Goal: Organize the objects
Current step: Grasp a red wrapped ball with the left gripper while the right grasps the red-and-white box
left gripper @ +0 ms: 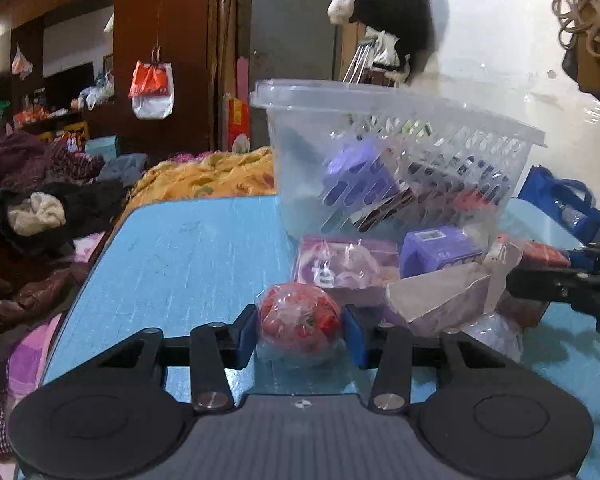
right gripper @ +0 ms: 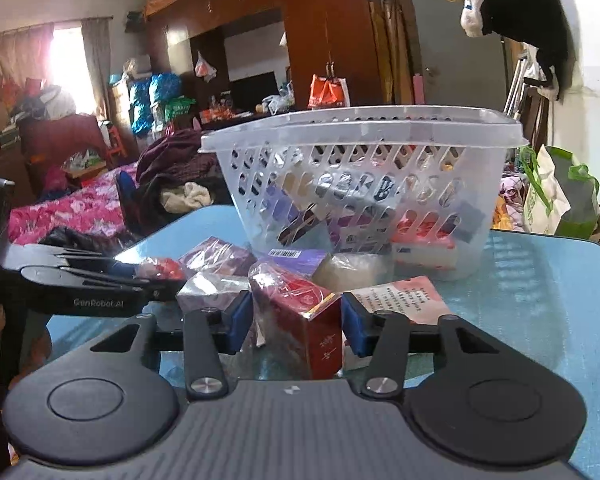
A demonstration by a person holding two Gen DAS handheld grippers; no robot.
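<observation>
- Basket (right gripper: pixel 360 184) of clear slotted plastic stands on the blue table (left gripper: pixel 180 248), already containing purple and red packets.
- Left tongs (left gripper: pixel 300 334) have their blue pads pressed on both sides of a red wrapped ball (left gripper: pixel 300 320) resting on the table near the basket.
- Right tongs (right gripper: pixel 296 322) flank a red box (right gripper: pixel 312 320); whether the pads touch it is unclear.
- Loose packets lie heaped between tongs and basket.

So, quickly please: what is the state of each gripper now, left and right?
Left gripper: closed on the red wrapped ball.
Right gripper: around the red box; whether it grips it cannot be told.
</observation>
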